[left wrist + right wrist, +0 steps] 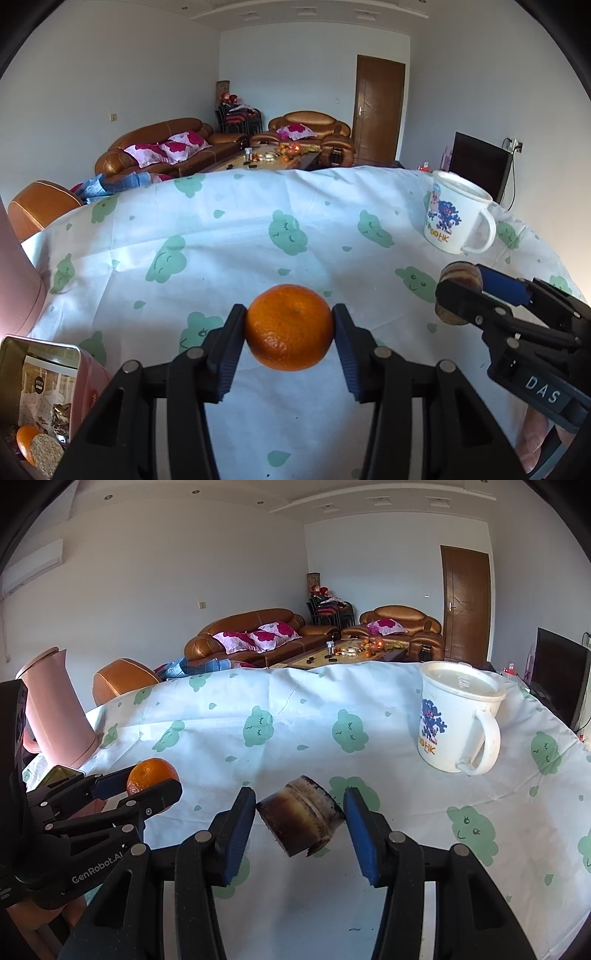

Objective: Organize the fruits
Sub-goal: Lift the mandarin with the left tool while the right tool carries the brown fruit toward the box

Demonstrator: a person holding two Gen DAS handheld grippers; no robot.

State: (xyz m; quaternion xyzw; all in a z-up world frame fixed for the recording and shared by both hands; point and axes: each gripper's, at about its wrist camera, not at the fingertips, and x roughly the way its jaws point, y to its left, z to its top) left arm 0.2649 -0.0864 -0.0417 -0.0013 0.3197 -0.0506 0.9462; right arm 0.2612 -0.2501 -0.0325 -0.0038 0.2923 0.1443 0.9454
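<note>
An orange mandarin (288, 332) hangs just above the tablecloth, and my left gripper (289, 319) is shut on it, a pad on each side. In the right wrist view the same mandarin (151, 773) shows at the left in the left gripper (149, 782). My right gripper (300, 805) is shut on a dark brown, stubby cylindrical chunk (301, 821), tilted and off the cloth. That chunk (461, 282) and the right gripper (460, 291) show at the right of the left wrist view. A pink tin (85, 373) at lower left holds another mandarin (26, 439) and a pale-faced cut piece (46, 452).
A white lidded mug (458, 720) with a blue print stands at the back right of the table. A pink kettle (55, 709) stands at the back left. The table wears a white cloth with green cloud faces (295, 716). Sofas and a coffee table lie beyond.
</note>
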